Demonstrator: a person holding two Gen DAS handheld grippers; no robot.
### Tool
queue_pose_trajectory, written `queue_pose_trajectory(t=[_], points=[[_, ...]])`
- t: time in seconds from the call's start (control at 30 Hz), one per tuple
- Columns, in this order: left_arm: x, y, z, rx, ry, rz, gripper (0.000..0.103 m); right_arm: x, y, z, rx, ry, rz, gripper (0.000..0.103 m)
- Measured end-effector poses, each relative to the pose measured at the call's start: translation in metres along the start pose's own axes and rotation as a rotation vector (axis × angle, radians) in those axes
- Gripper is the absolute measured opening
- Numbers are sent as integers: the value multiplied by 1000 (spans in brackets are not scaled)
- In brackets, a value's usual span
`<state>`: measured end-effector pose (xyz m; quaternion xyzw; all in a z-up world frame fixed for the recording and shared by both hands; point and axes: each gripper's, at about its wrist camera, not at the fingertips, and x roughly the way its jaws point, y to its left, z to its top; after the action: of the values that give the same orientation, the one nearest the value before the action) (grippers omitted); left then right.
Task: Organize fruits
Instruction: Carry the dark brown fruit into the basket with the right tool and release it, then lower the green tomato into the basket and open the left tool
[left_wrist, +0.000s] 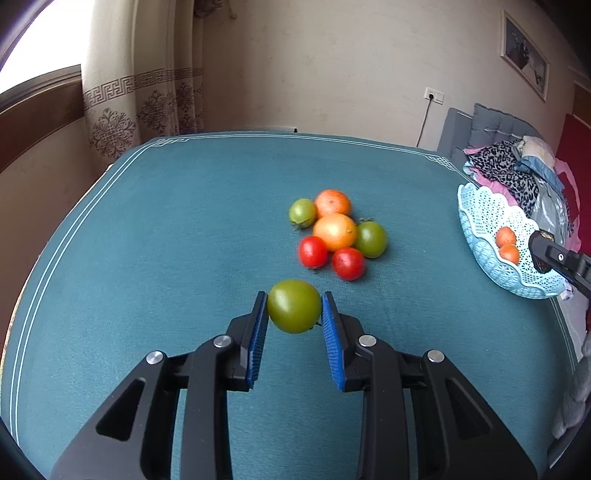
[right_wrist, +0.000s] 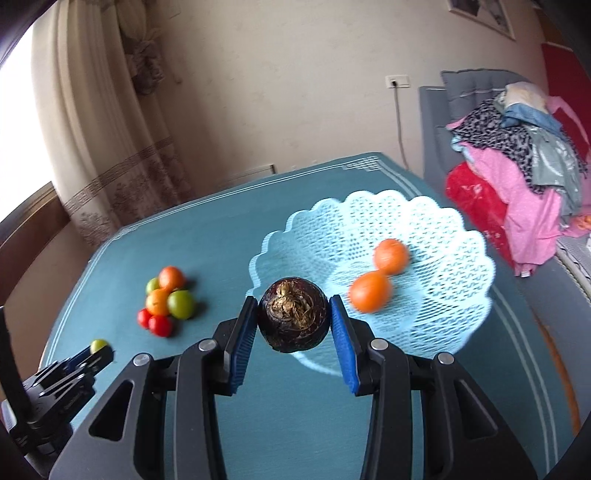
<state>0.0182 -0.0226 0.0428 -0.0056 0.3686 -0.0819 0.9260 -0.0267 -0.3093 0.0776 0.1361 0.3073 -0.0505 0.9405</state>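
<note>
My left gripper (left_wrist: 294, 308) is shut on a green tomato (left_wrist: 294, 305), held a little above the teal tablecloth (left_wrist: 147, 258). Beyond it lies a cluster of two oranges (left_wrist: 334, 232), two red tomatoes (left_wrist: 313, 252) and two green tomatoes (left_wrist: 370, 239). My right gripper (right_wrist: 293, 318) is shut on a dark purple mangosteen (right_wrist: 293, 319), held near the front rim of a light blue lattice basket (right_wrist: 443, 229). Two small oranges (right_wrist: 369, 291) lie in that basket. The left gripper (right_wrist: 96, 350) with its green tomato (right_wrist: 98, 345) shows at the lower left of the right wrist view.
The basket (left_wrist: 480, 214) sits at the table's right edge, with the right gripper's tip (left_wrist: 543, 251) over it. A grey sofa piled with clothes (right_wrist: 517, 155) stands beyond. Curtains (left_wrist: 122, 92) and a window lie to the left. A socket with a cord (left_wrist: 434, 96) is on the wall.
</note>
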Motion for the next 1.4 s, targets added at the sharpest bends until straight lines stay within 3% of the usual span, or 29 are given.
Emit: queue_pose_trajectory(t=[0.2,0.33,0.53,0.97,1.23,1.27,1.33,1.4], points=[[-1,-19,5,30,5,-8,30,9,-25,4,22,11,-80,41],[-3,-34,10,56,-3,-16,30,9,-38,3,51,3,-85,46],[-5,-61,22,94,-15,-42,30,7,-53,2,72,-6,-83,47],[16,-148,49,190,13,-235,30,-3,-81,0,121,-42,-101,47],[29,-184,53,235,29,-304,31,-6,-84,-1,126,-55,-108,47],[30,-186,53,238,30,-312,34,-7,-83,-1,125,-56,-107,47],[29,-187,54,235,17,-312,70,-8,-83,-1,126,-60,-107,48],[24,-182,55,210,-37,-292,83,-10,-83,-1,129,-66,-107,51]])
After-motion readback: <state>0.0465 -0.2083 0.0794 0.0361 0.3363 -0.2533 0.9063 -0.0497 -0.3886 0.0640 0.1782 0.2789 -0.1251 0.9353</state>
